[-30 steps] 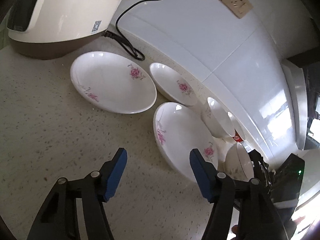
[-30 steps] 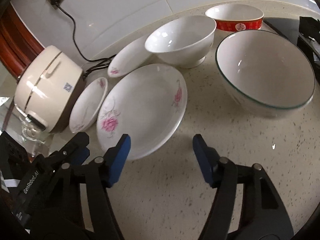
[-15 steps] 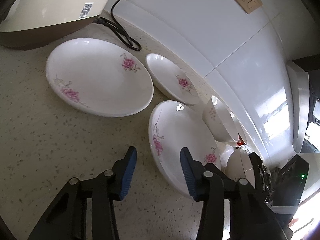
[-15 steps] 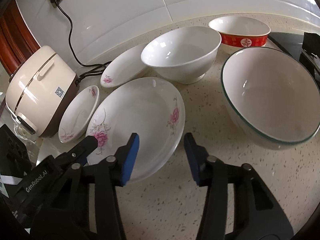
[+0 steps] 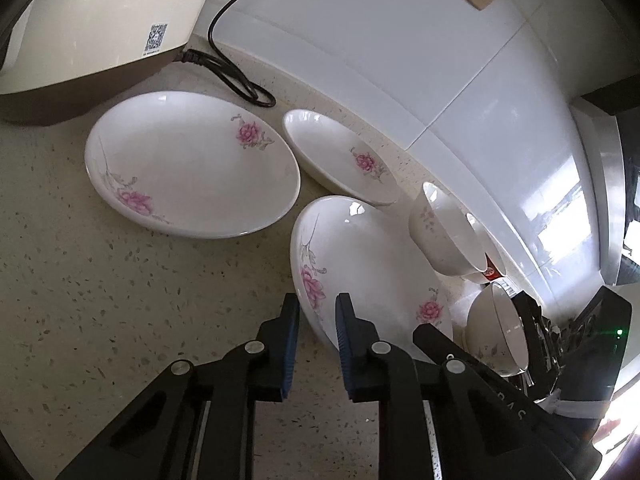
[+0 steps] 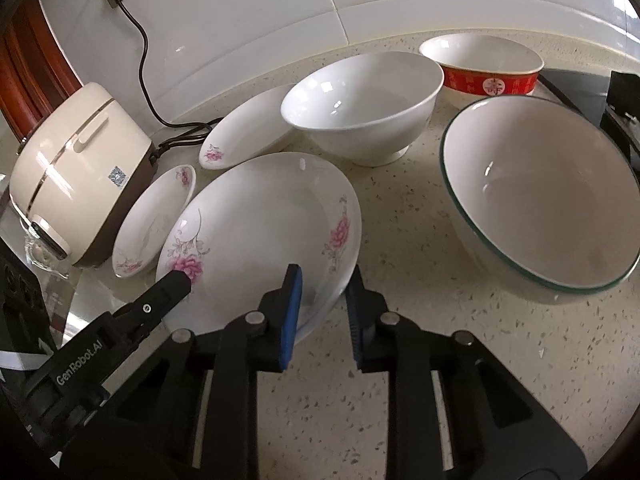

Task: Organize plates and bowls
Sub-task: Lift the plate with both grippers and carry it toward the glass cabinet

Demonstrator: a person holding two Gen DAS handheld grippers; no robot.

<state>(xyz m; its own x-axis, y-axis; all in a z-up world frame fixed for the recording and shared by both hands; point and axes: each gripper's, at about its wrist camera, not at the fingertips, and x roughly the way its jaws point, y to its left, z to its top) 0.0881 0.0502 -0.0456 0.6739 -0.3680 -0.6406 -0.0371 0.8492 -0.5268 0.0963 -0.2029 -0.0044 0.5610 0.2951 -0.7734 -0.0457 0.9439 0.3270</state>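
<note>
A large white plate with pink flowers (image 5: 372,272) (image 6: 260,220) lies on the speckled counter. My left gripper (image 5: 318,320) straddles its near-left rim, jaws closing, and the plate edge fills the gap between the blue pads. My right gripper (image 6: 322,300) is closing on the opposite rim, one pad inside the plate and one outside. The left gripper's fingertip (image 6: 176,280) shows at the plate's far-left edge in the right wrist view. A second flowered plate (image 5: 188,164) and a smaller flowered dish (image 5: 340,156) lie beside it.
A white bowl (image 6: 360,108), a red-banded bowl (image 6: 488,68) and a big green-rimmed bowl (image 6: 540,192) stand to the right of the plates. A cream rice cooker (image 6: 76,168) with a black cord (image 5: 236,76) sits at the left. The tiled wall (image 6: 280,20) runs close behind.
Both grippers' jaws have narrowed from wide apart to close around the large plate's rim. The left gripper has moved forward towards the plate; the right has stayed put.
</note>
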